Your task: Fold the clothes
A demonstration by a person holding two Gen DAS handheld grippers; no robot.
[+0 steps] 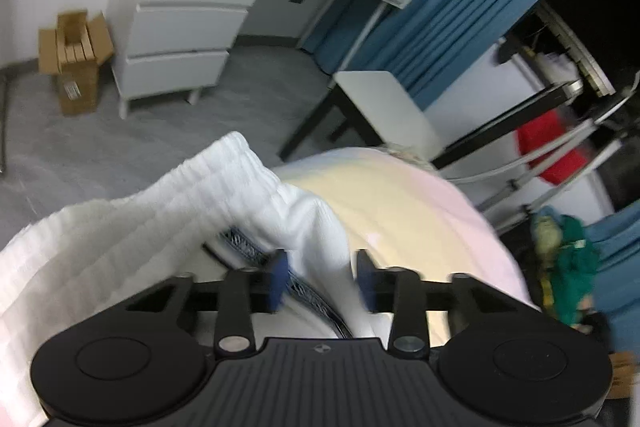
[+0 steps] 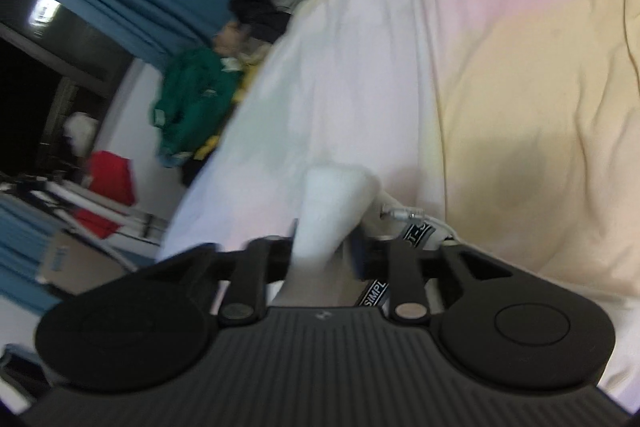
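White ribbed fabric filled the lower left of the left wrist view: the garment (image 1: 160, 211), lifted off the pastel bedspread (image 1: 420, 211) that spread across the middle of the frame. The left gripper (image 1: 322, 279), at bottom centre, had its blue pads (image 1: 279, 277) standing a little apart with a thick fold of that cloth running between them, so it looked clamped on the garment, though blur hid the contact itself. A patterned drawstring band (image 1: 256, 251) trailed just left of the fold. A white dresser (image 1: 180, 35) stood in the upper left.

In the right wrist view, the right gripper (image 2: 322, 251) at lower centre pinched another white bunch of the garment (image 2: 332, 211), with a printed drawstring (image 2: 416, 231) and its metal tip just to the right, over the bedspread (image 2: 500, 87).

Judging from this, the cloth was being carried taut between both claws; keeping both at equal height and tension before lowering should give a flat, even fold, and the drawstrings should be kept from tucking inside.
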